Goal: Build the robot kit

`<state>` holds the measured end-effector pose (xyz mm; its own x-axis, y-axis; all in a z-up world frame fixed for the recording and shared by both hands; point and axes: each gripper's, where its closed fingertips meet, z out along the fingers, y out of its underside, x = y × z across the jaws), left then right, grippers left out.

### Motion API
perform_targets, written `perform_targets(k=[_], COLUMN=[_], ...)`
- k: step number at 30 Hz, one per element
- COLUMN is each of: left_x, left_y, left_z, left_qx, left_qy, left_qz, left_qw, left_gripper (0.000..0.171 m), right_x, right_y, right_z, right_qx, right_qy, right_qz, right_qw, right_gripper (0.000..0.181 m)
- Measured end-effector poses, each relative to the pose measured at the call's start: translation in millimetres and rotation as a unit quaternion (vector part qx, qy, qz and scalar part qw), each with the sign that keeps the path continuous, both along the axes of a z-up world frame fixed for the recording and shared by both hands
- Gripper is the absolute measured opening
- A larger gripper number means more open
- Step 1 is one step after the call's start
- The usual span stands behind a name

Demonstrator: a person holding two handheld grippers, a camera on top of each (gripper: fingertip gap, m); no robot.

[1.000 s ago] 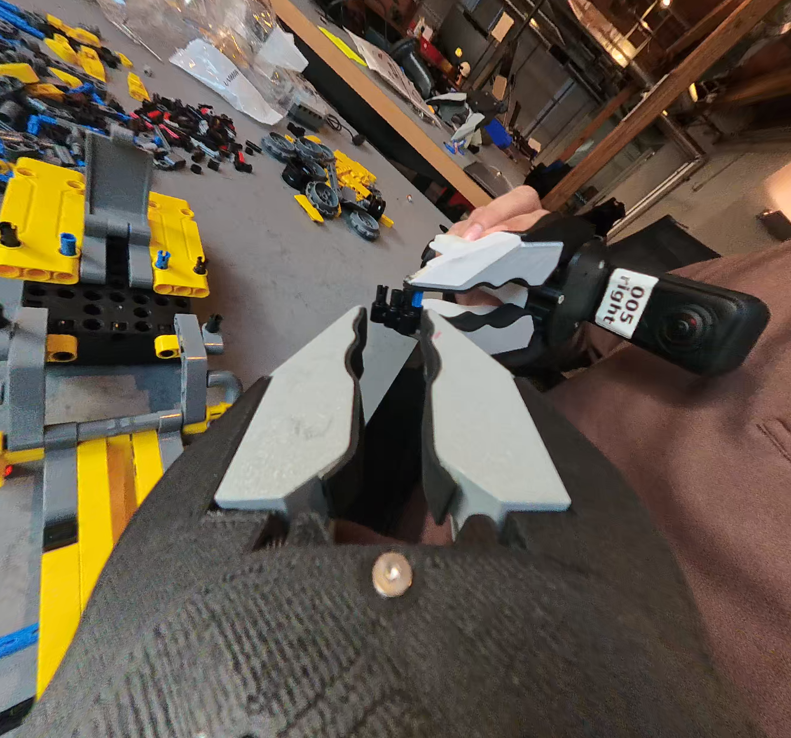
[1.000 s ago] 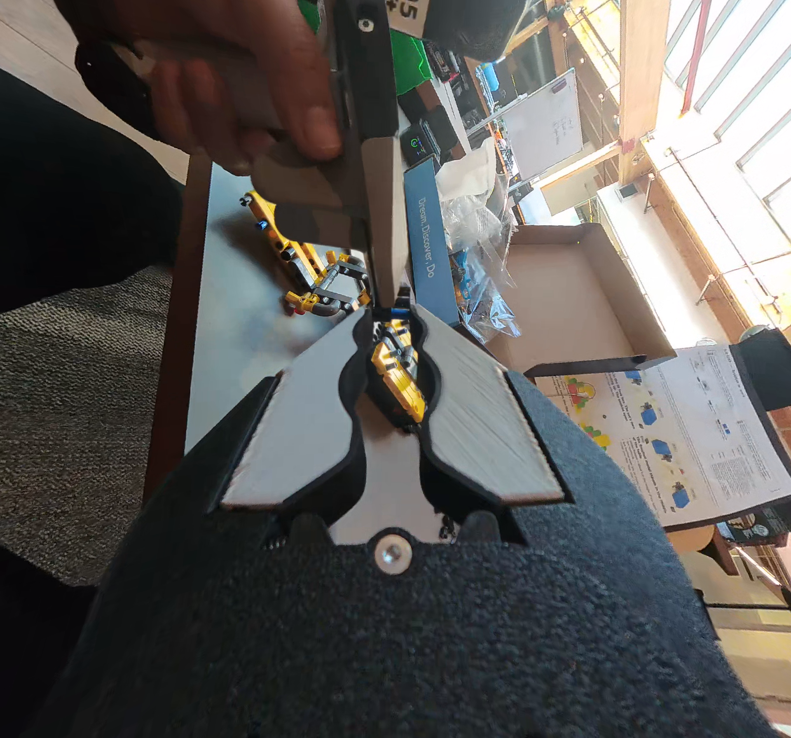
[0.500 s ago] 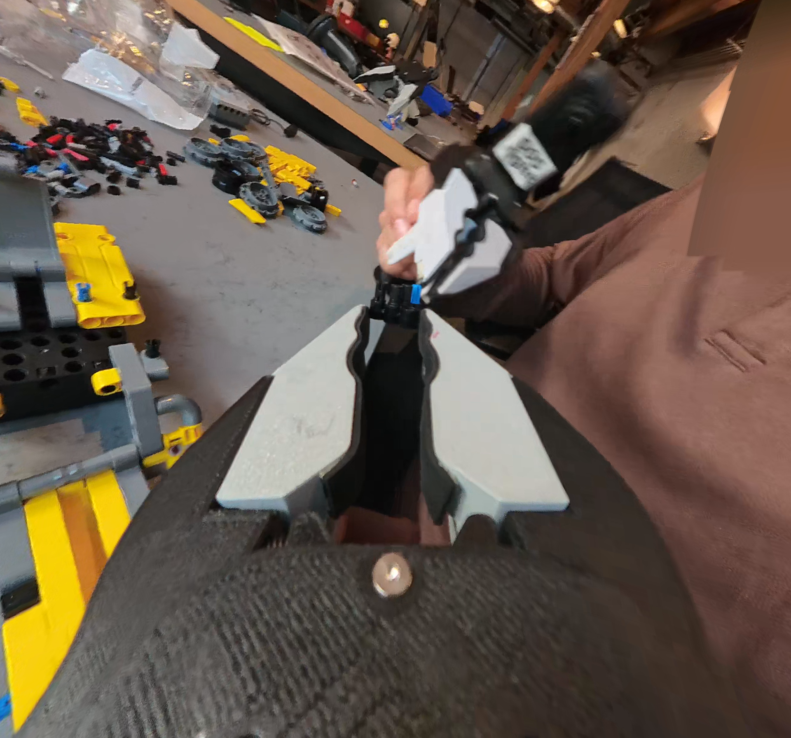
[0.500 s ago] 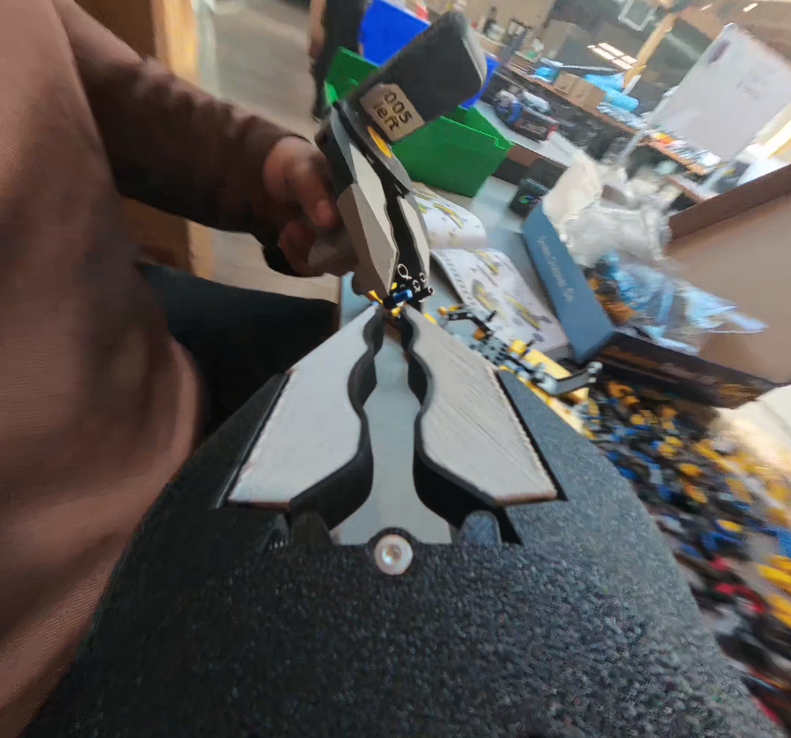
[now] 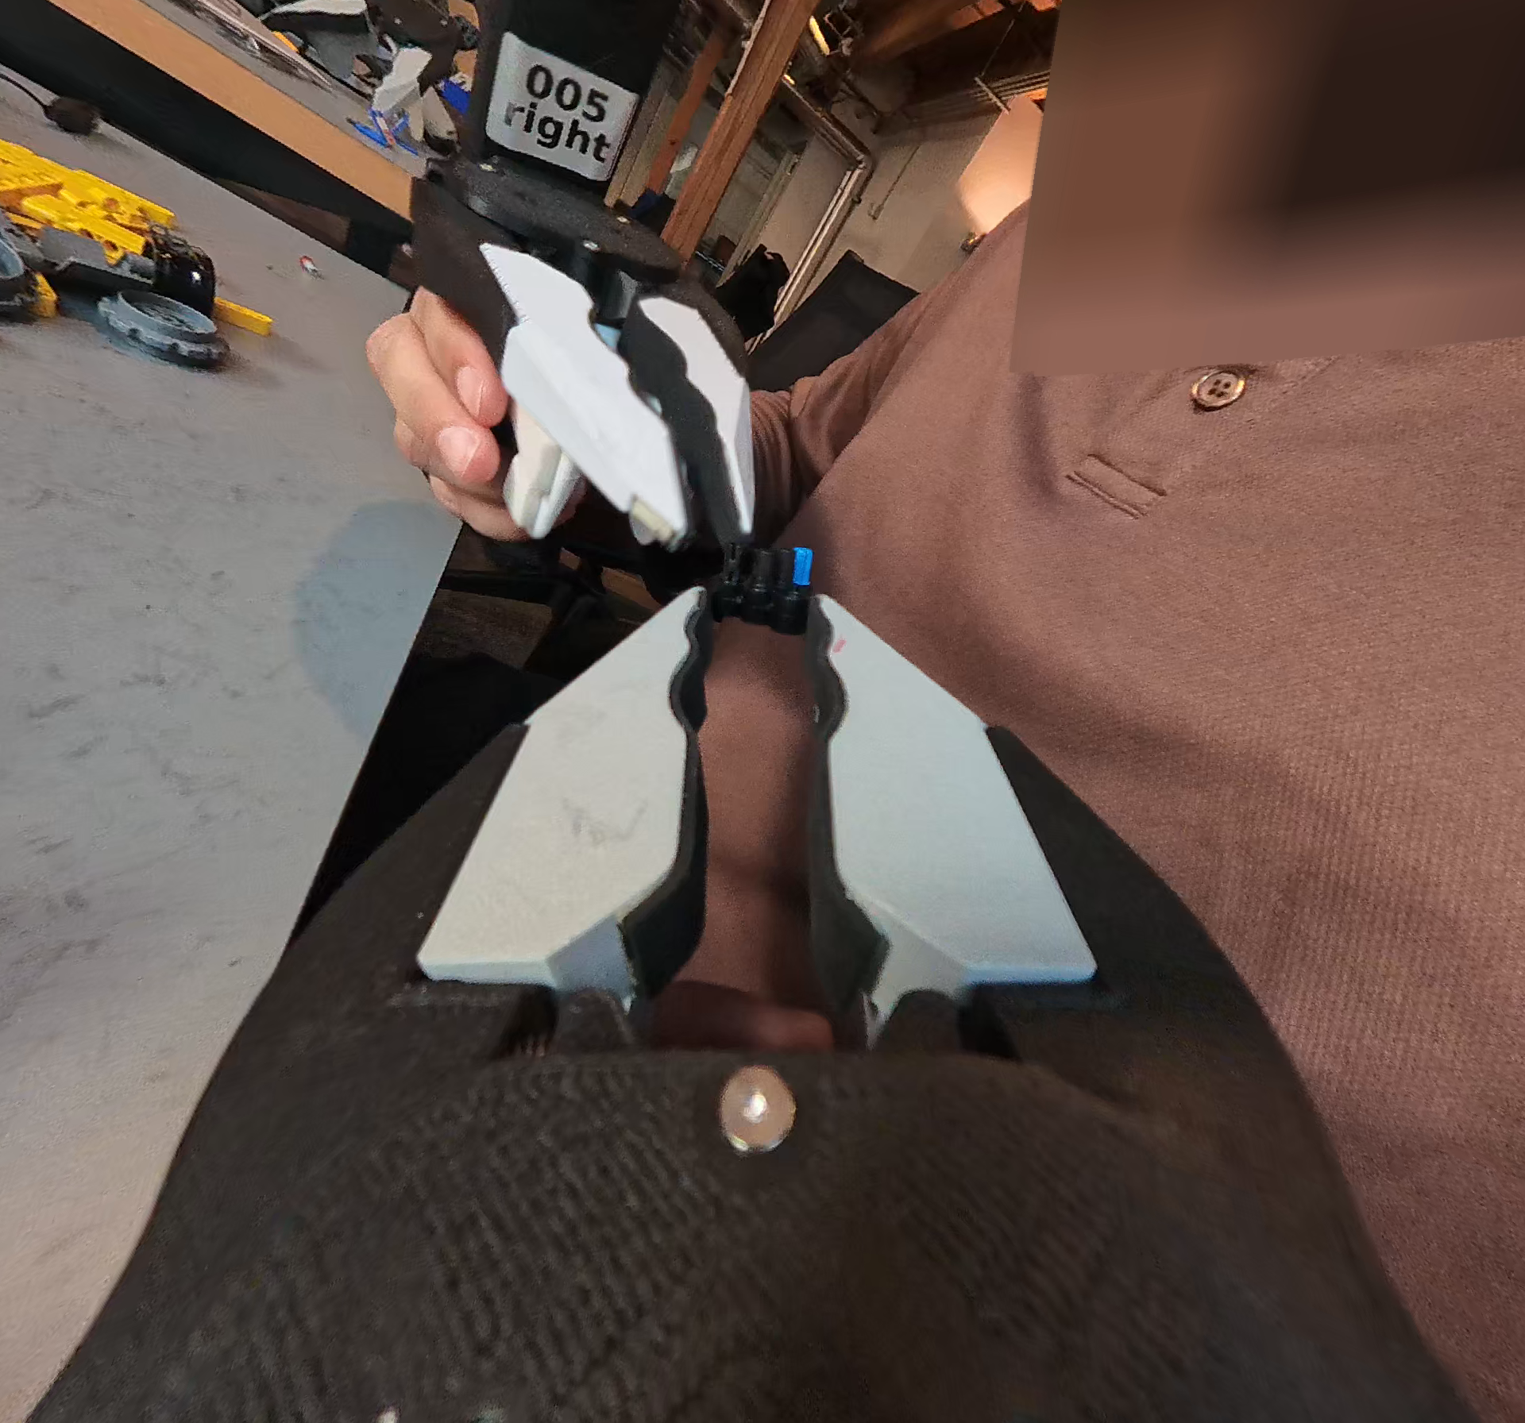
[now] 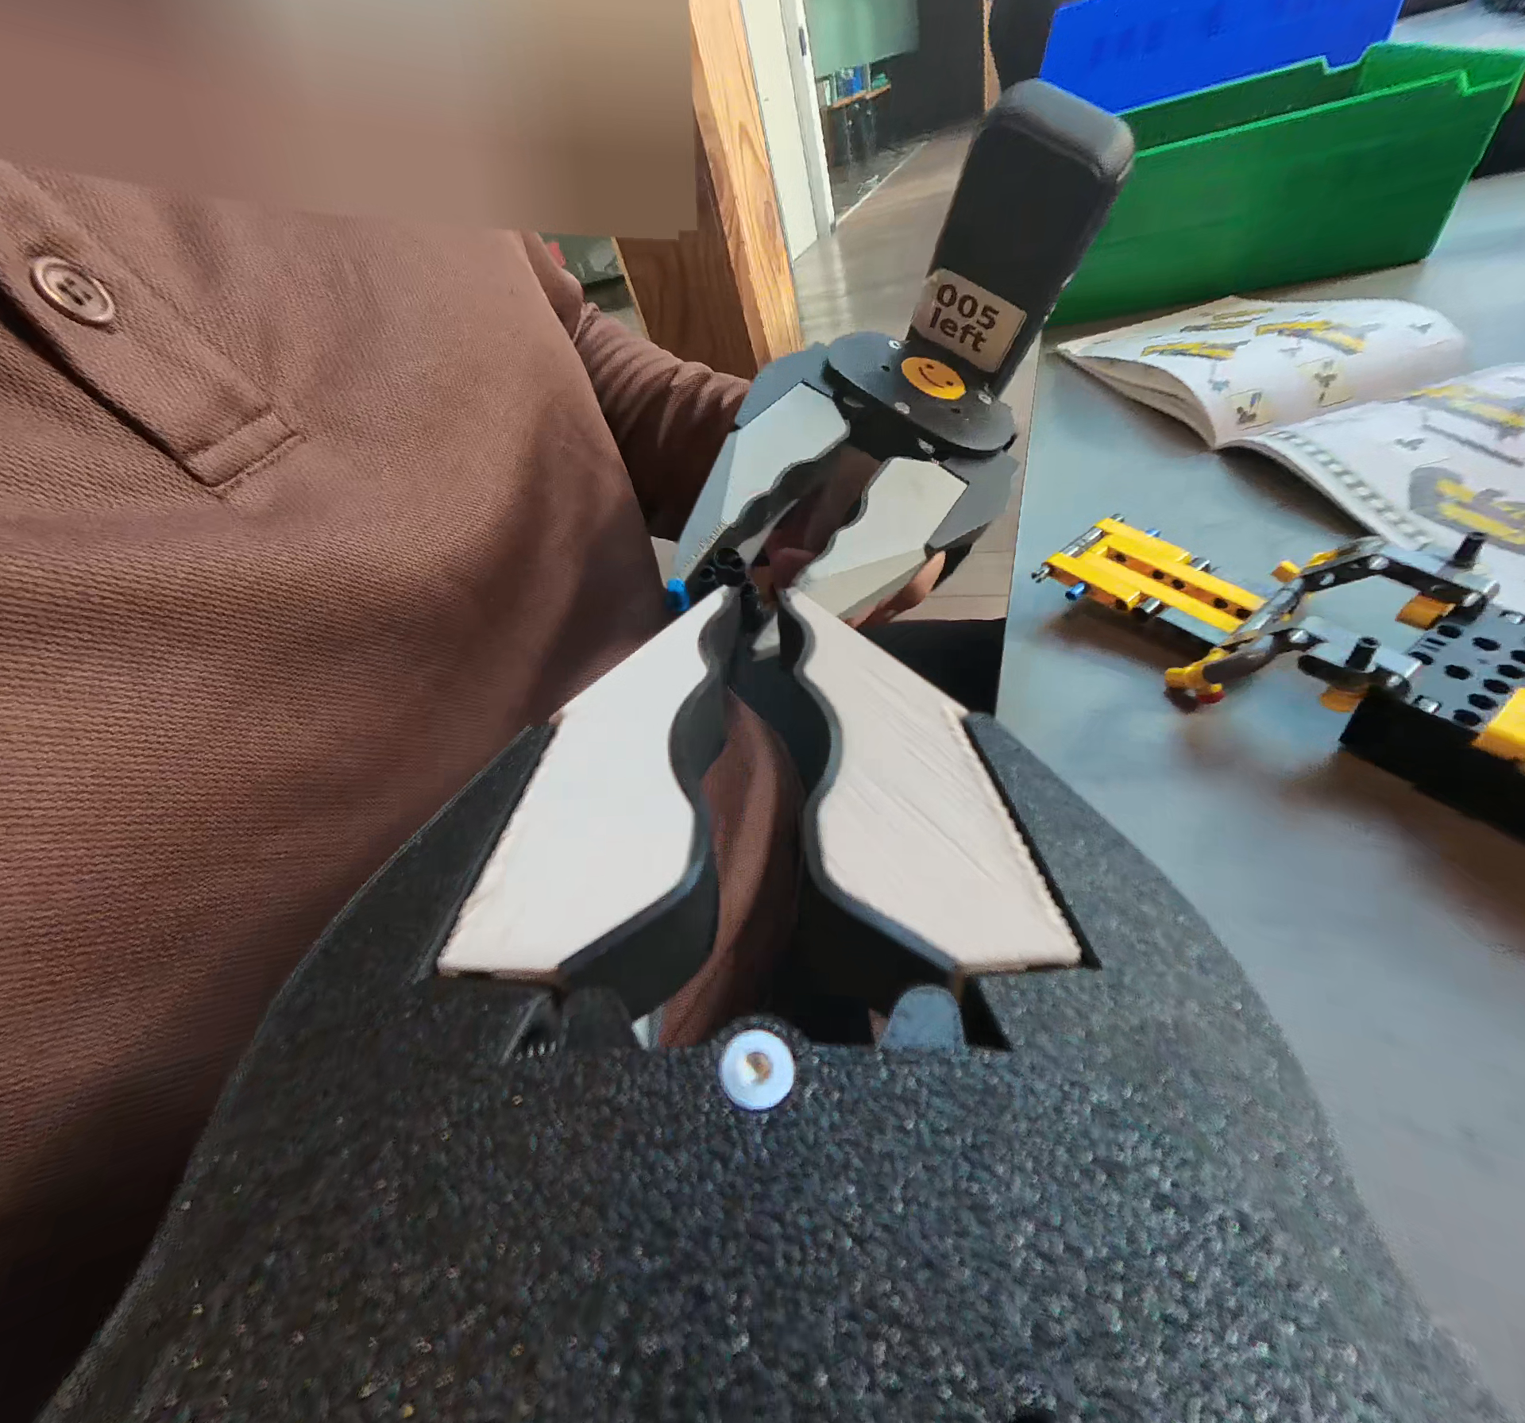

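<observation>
My left gripper [image 5: 759, 609] is shut on a small black connector piece [image 5: 763, 587] with a blue pin [image 5: 799, 565] at one end, held in the air off the table edge in front of a person's brown shirt. My right gripper [image 5: 720, 532] points down onto the piece's left end. In the right wrist view my right gripper [image 6: 755, 609] is shut on a short black pin [image 6: 749, 606], which touches the piece [image 6: 720, 561] held by the left gripper [image 6: 743, 568]. The blue pin [image 6: 677, 595] sticks out on the shirt side.
The grey table [image 5: 165, 682] lies to the left with a grey wheel [image 5: 165, 323] and yellow parts [image 5: 91, 199]. In the right wrist view a yellow and black model [image 6: 1337, 641], an open instruction booklet [image 6: 1271, 369] and a green bin [image 6: 1320, 171] are on the table. My two grippers' fingertips are within a few centimetres of each other.
Both grippers have swung off the table toward the person's chest. The right gripper has turned to point down at the left end of the piece that the left gripper still holds.
</observation>
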<state>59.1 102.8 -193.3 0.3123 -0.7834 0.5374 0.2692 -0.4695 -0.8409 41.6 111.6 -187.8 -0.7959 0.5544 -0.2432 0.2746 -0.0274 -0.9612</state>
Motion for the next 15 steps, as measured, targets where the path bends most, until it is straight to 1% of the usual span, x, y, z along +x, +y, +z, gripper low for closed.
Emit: perform_targets(k=[2, 4, 6, 8, 10, 15], left_x=[3.0, 2.2, 2.3, 3.2, 3.5, -0.5], left_y=[-1.8, -1.2, -1.1, -0.5, 0.4, 2.9], left_z=[-0.9, -0.5, -1.0, -3.0, -4.1, -3.7], left_qx=[-0.002, -0.003, -0.008, -0.011, -0.015, -0.027], left_qy=[-0.004, -0.013, -0.019, -0.02, -0.024, -0.038], left_qz=[-0.006, -0.003, -0.004, -0.006, -0.009, -0.009], left_qw=[1.0, 1.0, 1.0, 1.0, 1.0, 0.999], left_gripper=[0.019, 0.019, 0.019, 0.019, 0.019, 0.019], right_x=[1.0, 4.3, 5.1, 3.7, 4.3, 1.2], right_y=[-2.9, -5.9, -6.8, -6.2, -7.0, -4.9], right_z=[-5.9, -4.7, -5.2, -7.8, -9.6, -8.9], right_qx=[0.01, 0.005, 0.008, 0.009, 0.003, -0.01], right_qy=[-0.004, -0.002, -0.001, -0.006, -0.009, -0.007], right_qz=[0.003, 0.014, 0.015, 0.012, 0.018, 0.008], right_qw=[1.0, 1.0, 1.0, 1.0, 1.0, 1.0], right_gripper=[0.009, 0.0, 0.0, 0.007, 0.001, 0.001])
